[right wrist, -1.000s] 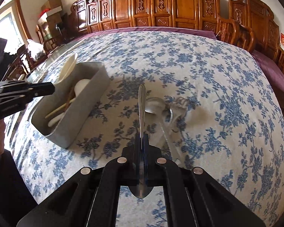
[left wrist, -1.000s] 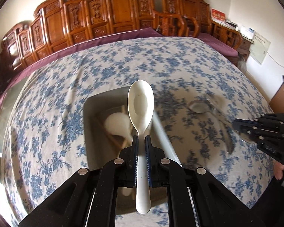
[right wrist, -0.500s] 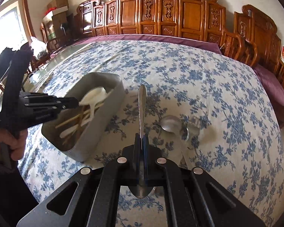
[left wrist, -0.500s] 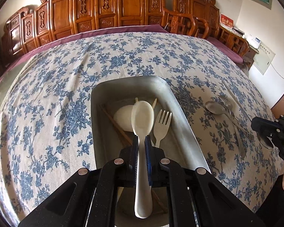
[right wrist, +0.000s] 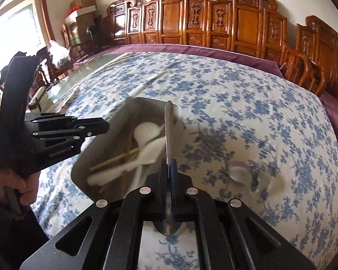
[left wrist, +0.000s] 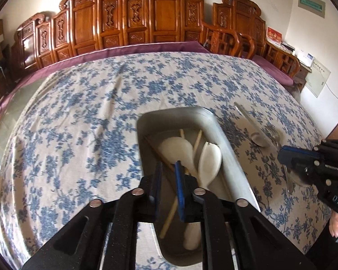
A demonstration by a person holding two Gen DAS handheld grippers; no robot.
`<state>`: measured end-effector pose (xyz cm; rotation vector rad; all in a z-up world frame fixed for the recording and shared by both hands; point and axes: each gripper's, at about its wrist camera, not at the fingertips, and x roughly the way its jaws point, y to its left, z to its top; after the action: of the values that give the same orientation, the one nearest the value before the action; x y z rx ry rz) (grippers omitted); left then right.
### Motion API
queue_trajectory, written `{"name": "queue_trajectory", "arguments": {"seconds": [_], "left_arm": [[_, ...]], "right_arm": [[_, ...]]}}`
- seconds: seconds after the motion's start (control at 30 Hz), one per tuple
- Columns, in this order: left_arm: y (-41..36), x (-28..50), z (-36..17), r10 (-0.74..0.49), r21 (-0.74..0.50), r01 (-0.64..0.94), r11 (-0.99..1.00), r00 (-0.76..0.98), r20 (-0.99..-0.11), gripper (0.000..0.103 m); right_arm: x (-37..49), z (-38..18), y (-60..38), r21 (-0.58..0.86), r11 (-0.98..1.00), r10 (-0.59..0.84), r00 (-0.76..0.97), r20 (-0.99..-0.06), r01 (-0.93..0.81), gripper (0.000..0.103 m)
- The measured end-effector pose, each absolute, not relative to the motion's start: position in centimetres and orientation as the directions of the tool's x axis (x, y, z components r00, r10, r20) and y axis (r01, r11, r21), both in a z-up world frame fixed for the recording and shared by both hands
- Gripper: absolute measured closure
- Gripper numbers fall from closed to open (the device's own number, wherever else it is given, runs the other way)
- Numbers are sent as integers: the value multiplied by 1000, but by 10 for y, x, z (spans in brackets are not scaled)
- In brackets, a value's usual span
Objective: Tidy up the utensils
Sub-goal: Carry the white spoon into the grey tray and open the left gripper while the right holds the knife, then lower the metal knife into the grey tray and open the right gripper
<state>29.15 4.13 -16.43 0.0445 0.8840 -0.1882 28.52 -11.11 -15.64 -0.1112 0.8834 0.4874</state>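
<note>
In the left wrist view, the left gripper (left wrist: 169,175) hangs over the near end of the metal tray (left wrist: 234,164), and its jaws have just been opening: a clear gap shows between the 2 blue pads and nothing is held there. The white spoon (left wrist: 210,157) lies loose in the tray, tilted against the right wall beside a second white spoon (left wrist: 176,146) and some chopsticks (left wrist: 197,139). Further right, on the flowered tablecloth (left wrist: 78,123), a metal spoon and fork (left wrist: 262,137) wait just beyond the tray, and the right gripper (left wrist: 281,155) comes in at the edge of the frame. In the right wrist view, that gripper (right wrist: 168,168) is clamped tight on a thin metal utensil (right wrist: 169,121), held near its broad end with the narrow handle pointing up and away over the tray's right rim (right wrist: 124,103). The left tool (right wrist: 101,127) sits close on the other side, above the same tray. The likely trouble is crowding: with both tools over 1 narrow tray, the right one could knock into the left one or into the rim if it comes across before the left clears. Because the utensil is gripped near 1 end, it could also swing on release, strike the rim and slide out onto the cloth.
</note>
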Motion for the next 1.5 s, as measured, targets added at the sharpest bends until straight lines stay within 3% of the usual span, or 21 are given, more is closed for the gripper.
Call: {"name": "queue_trajectory", "arguments": {"seconds": [0.5, 1.07, 1.33, 1.5], "left_arm": [[90, 294, -151, -47, -13, 56, 998, 676, -736, 71], [107, 295, -147, -41, -36, 22, 999, 680, -732, 71], [93, 291, -144, -60, -31, 55, 998, 684, -727, 71], [76, 285, -140, -93, -38, 94, 995, 690, -718, 64]], "right_arm": [[312, -165, -48, 209, 847, 458, 471, -754, -489, 99], [317, -210, -25, 327, 827, 509, 360, -782, -457, 98], [308, -181, -52, 292, 831, 508, 431, -746, -474, 98], [297, -161, -89, 202, 853, 456, 500, -736, -481, 98]]}}
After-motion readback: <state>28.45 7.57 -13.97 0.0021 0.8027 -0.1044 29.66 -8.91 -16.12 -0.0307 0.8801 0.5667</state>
